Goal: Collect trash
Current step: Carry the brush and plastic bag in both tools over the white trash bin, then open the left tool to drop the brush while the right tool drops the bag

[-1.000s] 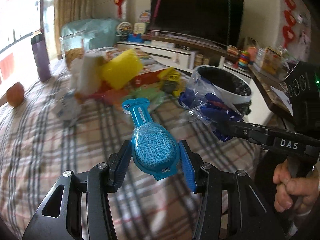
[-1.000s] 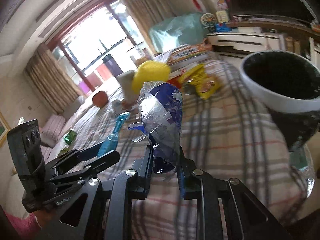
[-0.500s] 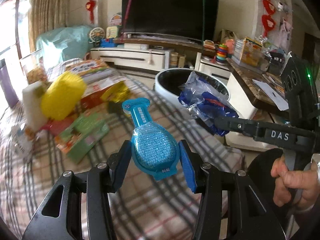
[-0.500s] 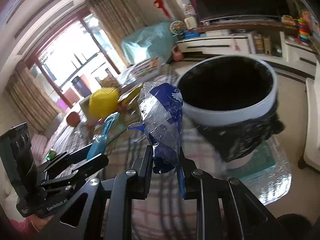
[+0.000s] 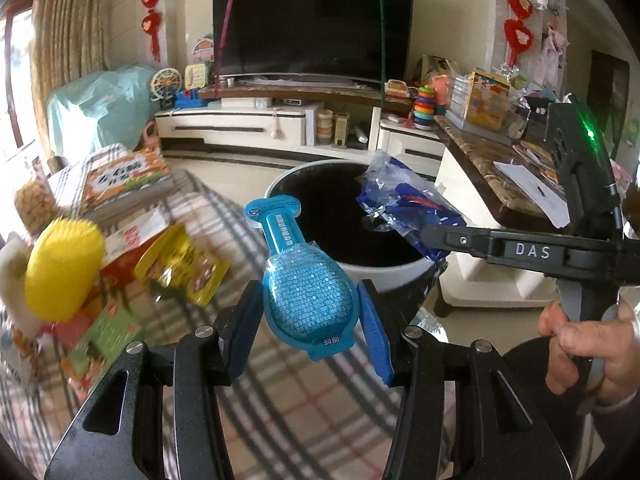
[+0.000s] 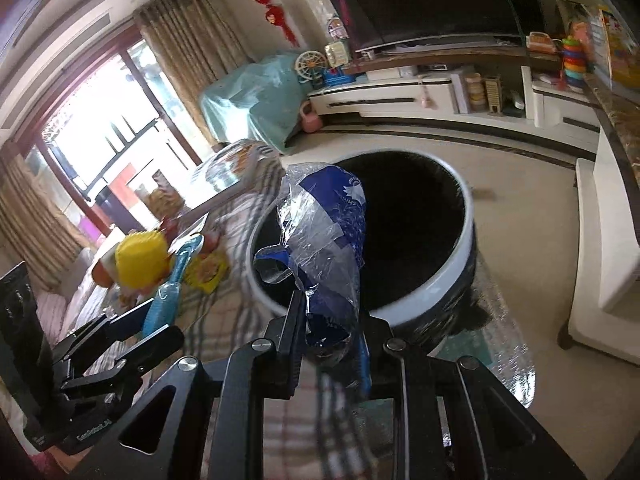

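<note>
Left gripper (image 5: 308, 322): I see its blue pads clamped on a blue plastic blister pack (image 5: 306, 296), round at the base with a flat neck pointing up and away, held above the near edge of the checked tablecloth (image 5: 280, 416).
Blister pack, handling: I judge it light and fairly stiff, with a smooth shell that could slip; the wide round part between the pads looks the safest hold.
Trash bin (image 5: 400, 276): white rim, black liner, standing on the floor just beyond the table edge, ahead of both grippers.
Right gripper (image 6: 330, 330): I see it closed tight on the lower end of a crumpled blue and clear plastic wrapper (image 6: 324, 236), which rises over the near rim of the bin.
Wrapper, handling: I judge it very light, soft and crinkly; it may cling to the pads on release.
Hard to make out: the bin's inside is plain black, so I cannot tell what it holds. The packets left of the bin are blurred. The print on the blister pack is too small to read.
</note>
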The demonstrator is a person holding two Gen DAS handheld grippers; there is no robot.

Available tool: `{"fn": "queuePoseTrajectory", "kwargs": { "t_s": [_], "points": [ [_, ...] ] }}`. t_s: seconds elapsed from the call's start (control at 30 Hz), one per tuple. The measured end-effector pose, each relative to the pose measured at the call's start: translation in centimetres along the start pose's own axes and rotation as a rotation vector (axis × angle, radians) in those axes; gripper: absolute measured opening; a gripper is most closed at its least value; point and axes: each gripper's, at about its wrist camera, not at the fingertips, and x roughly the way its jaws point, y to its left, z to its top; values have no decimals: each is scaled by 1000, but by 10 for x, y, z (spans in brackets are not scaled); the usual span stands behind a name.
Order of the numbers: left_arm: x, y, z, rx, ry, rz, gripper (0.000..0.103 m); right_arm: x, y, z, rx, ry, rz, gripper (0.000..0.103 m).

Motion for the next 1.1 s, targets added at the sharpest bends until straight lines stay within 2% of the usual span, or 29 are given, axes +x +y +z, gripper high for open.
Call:
{"fn": "queuePoseTrajectory", "kwargs": {
  "t_s": [0.53,0.97,1.03,1.1],
  "points": [
    [53,-21,42,50,29,-31,47,21,-29,31,23,32,-41,22],
    [79,-19,53,43,65,-45,49,43,-39,50,23,71,-69,26],
    [80,-16,54,37,72,-52,50,43,-39,51,21,69,-73,28],
    [81,-15,54,31,73,-51,61,43,-38,52,18,67,-88,36]
  ]
}}
